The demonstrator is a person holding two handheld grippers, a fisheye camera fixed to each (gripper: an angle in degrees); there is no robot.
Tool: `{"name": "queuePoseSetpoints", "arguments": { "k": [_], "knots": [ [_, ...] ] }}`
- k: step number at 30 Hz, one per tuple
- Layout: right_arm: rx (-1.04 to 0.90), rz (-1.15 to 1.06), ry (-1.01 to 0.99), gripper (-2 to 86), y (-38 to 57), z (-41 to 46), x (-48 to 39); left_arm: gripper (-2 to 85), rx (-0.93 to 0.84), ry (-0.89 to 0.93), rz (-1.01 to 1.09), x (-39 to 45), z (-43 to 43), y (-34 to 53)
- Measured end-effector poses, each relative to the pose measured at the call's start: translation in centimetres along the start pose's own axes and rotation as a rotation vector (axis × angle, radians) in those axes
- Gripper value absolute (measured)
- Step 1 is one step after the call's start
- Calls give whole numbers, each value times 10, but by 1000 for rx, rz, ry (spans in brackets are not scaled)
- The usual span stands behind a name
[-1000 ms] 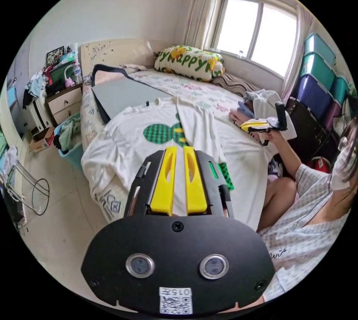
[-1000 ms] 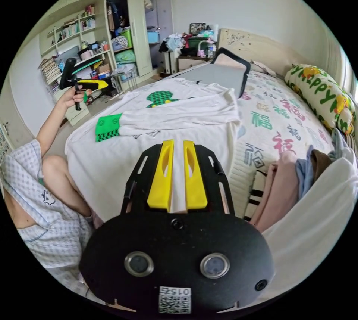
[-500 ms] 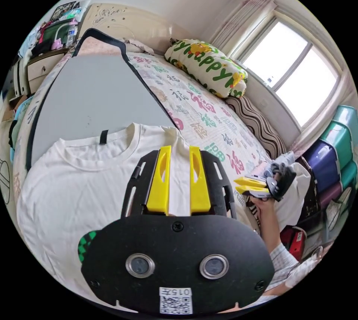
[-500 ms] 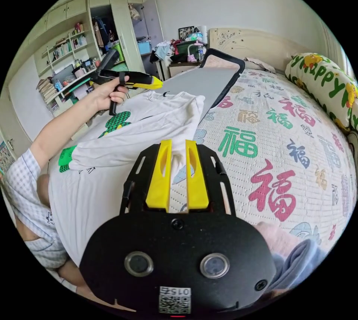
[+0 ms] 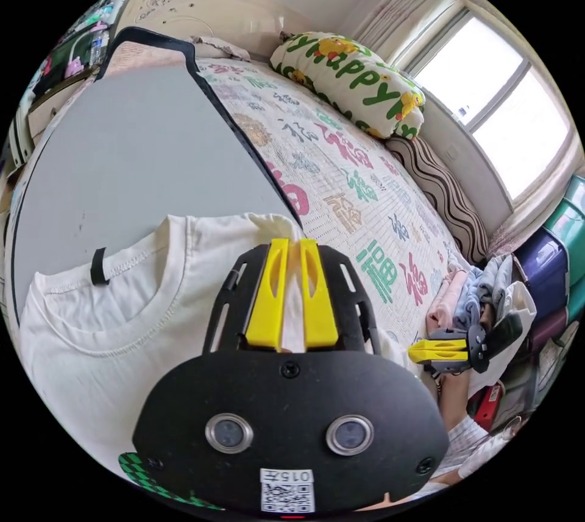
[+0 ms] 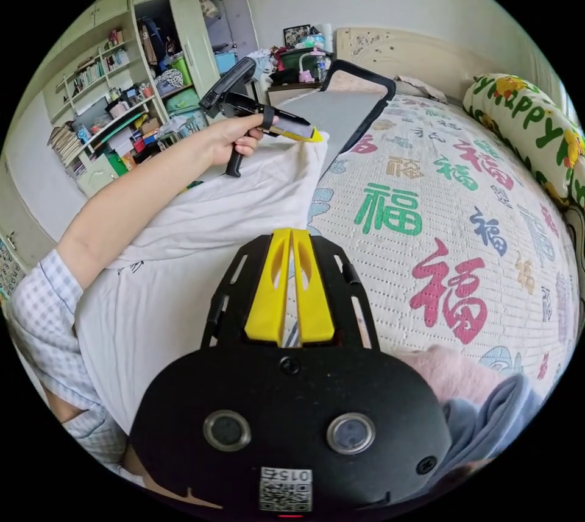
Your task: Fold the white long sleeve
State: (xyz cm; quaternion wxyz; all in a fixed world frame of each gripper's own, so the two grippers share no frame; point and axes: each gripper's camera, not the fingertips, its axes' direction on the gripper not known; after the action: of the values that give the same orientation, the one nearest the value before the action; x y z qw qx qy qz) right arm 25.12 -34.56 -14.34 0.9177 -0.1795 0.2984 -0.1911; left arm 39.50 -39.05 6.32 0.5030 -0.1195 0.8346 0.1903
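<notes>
The white long sleeve shirt (image 5: 109,327) lay spread on the bed (image 5: 341,181), its collar end resting on a grey board (image 5: 134,162) with a dark rim. In the left gripper view, the left gripper (image 5: 291,248) had its yellow jaws drawn narrow on the shirt's shoulder edge, a strip of white cloth showing between them — both jaws pressed on it. The right gripper view showed that same tool (image 6: 298,133) in a hand (image 6: 234,135), pinching the raised corner of the shirt (image 6: 244,205).

The right gripper (image 6: 291,239) was nearly closed, its jaws almost touching at the tips, near the shirt's side edge — whether it held any cloth I cannot tell. In the left gripper view it (image 5: 436,352) appeared by a heap of clothes (image 5: 469,296). A printed pillow (image 5: 353,86) sat under the window (image 5: 506,102).
</notes>
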Motion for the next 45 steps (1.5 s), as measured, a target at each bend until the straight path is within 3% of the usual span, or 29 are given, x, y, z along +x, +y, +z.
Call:
{"name": "queuePoseSetpoints", "arguments": {
  "k": [6,12,20,29,37,45],
  "knots": [
    [-40,78,93,-10,0,-7,15,4,69,-128,86,37,-4,-20],
    [-118,38,179,-10,-6,6,13,11,-55,-297,189,65,36,-39],
    [-150,91,148,-10,-10,11,25,85,-121,-383,197,66,39,-49],
    [7,55,175,0,-13,-13,12,92,95,-201,77,25,-47,-15],
    [45,-322,-81,82,-17,-11,-57,96,-150,-51,150,21,-31,22],
    [-119,-366,-1,2,-20,15,-71,79,-217,-167,223,35,-27,35]
  ]
}}
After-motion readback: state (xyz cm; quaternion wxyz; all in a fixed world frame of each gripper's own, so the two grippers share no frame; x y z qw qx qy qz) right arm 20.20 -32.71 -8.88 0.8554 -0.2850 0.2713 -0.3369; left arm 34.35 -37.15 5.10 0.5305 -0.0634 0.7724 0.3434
